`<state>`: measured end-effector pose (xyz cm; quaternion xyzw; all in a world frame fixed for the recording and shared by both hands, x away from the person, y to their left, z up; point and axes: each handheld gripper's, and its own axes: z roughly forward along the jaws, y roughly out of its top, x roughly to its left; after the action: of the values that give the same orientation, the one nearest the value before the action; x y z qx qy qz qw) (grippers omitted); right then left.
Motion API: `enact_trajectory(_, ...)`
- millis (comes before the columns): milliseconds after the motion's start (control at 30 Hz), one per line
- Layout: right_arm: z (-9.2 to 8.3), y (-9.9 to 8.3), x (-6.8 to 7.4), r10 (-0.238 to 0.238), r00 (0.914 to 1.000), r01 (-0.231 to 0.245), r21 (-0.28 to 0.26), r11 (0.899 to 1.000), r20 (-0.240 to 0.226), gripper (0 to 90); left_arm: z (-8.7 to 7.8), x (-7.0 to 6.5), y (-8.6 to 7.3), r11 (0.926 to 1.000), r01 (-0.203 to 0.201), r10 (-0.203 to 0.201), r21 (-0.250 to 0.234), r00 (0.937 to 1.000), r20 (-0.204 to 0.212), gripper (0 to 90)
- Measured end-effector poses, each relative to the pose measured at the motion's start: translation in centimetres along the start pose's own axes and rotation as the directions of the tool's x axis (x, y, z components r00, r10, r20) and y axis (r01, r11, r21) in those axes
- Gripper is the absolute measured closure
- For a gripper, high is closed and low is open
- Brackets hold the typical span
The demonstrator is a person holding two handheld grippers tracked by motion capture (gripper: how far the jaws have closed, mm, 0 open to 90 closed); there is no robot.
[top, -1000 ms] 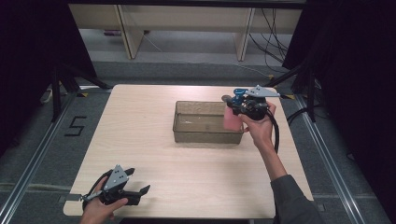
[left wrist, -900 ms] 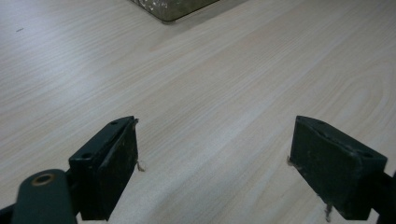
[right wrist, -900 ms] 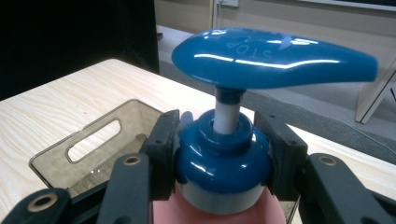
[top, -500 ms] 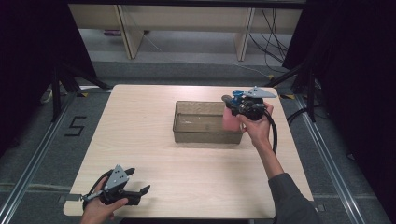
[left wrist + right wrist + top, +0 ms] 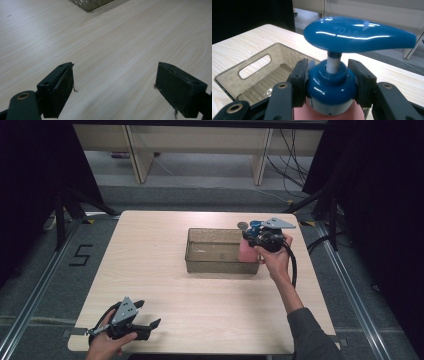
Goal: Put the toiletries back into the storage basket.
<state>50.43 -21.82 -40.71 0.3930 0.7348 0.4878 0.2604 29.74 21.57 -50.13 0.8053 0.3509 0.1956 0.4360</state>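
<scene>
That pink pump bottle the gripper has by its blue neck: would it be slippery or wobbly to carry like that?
Probably a bit slippery: the pump bottle's blue collar looks glossy and round where the right gripper clamps it. It may swing, since the pink body hangs below the grip. The wide pump head above the jaws should stop it dropping through. It hangs at the clear bin's right end.

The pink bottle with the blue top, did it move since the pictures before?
Barely. The right gripper keeps its jaws clamped on the blue collar of the pink pump bottle and has carried it a touch lower, at the right end of the clear bin. Nothing was let go. The bin stayed put, and the left gripper still rests open near the table's front left corner.
</scene>
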Motion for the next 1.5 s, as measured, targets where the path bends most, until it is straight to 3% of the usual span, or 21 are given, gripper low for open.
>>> enact_trajectory(267,0.0,-0.4,0.0,0.006,1.0000,-0.006,-0.009,1.000,-0.007,53.6,0.0,0.1,0.0,0.9999,-0.017,0.017,0.000,0.9998,0.010,14.9)
enact_trajectory(300,-0.1,-0.4,0.2,0.024,0.9997,-0.024,0.013,1.000,-0.004,53.6,0.0,0.1,-0.1,0.9999,-0.016,0.016,0.001,0.9998,0.009,14.8)
enact_trajectory(333,0.0,-0.5,-0.1,-0.005,1.0000,0.005,-0.003,1.000,-0.002,53.6,0.1,0.1,0.0,0.9999,-0.015,0.015,0.000,0.9998,0.009,14.9)
enact_trajectory(367,0.1,-0.6,0.0,0.014,0.9999,-0.014,-0.003,1.000,-0.003,53.6,0.1,0.0,0.0,1.0000,-0.002,0.002,-0.006,0.9999,0.010,14.9)
enact_trajectory(433,0.2,-0.8,-0.1,-0.002,1.0000,0.002,0.000,1.000,-0.008,53.6,0.1,0.1,-0.1,1.0000,-0.006,0.006,-0.002,0.9999,0.013,14.9)
enact_trajectory(467,0.1,-0.9,0.1,0.033,0.9995,-0.033,0.012,0.999,0.000,53.6,0.1,0.0,-0.1,1.0000,-0.005,0.006,-0.003,0.9999,0.012,14.9)
enact_trajectory(533,0.1,-1.0,-0.2,-0.013,0.9998,0.013,0.009,1.000,0.012,53.6,0.1,0.1,-0.1,1.0000,-0.005,0.005,-0.002,0.9999,0.014,14.9)
enact_trajectory(567,0.1,-1.2,0.1,0.042,0.9991,-0.042,0.023,0.999,0.001,53.6,0.2,0.0,0.0,1.0000,-0.005,0.005,-0.005,0.9999,0.012,14.9)
enact_trajectory(600,0.2,-1.3,-0.1,0.017,0.9999,-0.017,0.015,1.000,0.001,53.6,0.1,0.1,-0.1,1.0000,-0.008,0.008,0.000,0.9999,0.015,14.9)
enact_trajectory(900,0.5,-1.7,0.0,0.027,0.9996,-0.027,0.028,0.999,-0.003,53.6,0.1,0.1,-0.1,1.0000,-0.004,0.004,-0.004,0.9999,0.012,14.9)
enact_trajectory(967,0.6,-1.8,-0.1,-0.006,1.0000,0.006,0.018,1.000,0.003,53.6,0.1,0.1,-0.1,1.0000,-0.005,0.005,-0.004,0.9999,0.012,14.9)
enact_trajectory(1033,0.6,-2.0,0.1,0.026,0.9997,-0.026,0.030,0.999,0.001,53.6,0.1,0.0,-0.1,1.0000,-0.003,0.003,-0.002,0.9999,0.012,14.9)
enact_trajectory(1067,0.7,-2.1,0.0,0.022,0.9998,-0.022,0.024,0.999,0.002,53.6,0.1,0.0,-0.1,1.0000,-0.002,0.002,-0.003,0.9999,0.011,14.9)
enact_trajectory(1100,0.7,-2.1,-0.3,-0.014,0.9999,0.013,0.026,1.000,0.010,53.6,0.1,0.0,-0.1,1.0000,-0.002,0.002,-0.005,1.0000,0.010,14.9)
enact_trajectory(1233,0.9,-2.4,0.0,0.028,0.9996,-0.028,0.035,0.999,-0.004,53.6,0.1,0.0,-0.1,1.0000,-0.006,0.006,-0.002,0.9999,0.012,14.8)
enact_trajectory(1267,0.9,-2.5,-0.2,0.012,0.9998,-0.012,0.030,0.999,-0.014,53.6,0.1,0.1,-0.1,1.0000,-0.003,0.003,-0.003,0.9999,0.012,14.9)
enact_trajectory(1300,0.9,-2.6,-0.2,0.015,0.9999,-0.015,0.031,0.999,0.003,53.6,0.1,0.1,-0.1,1.0000,-0.006,0.006,-0.004,0.9999,0.011,14.9)
enact_trajectory(1500,1.2,-3.0,-0.2,0.015,0.9999,-0.015,0.042,0.999,-0.006,53.5,0.1,0.1,-0.1,1.0000,-0.005,0.005,-0.004,0.9999,0.012,14.9)
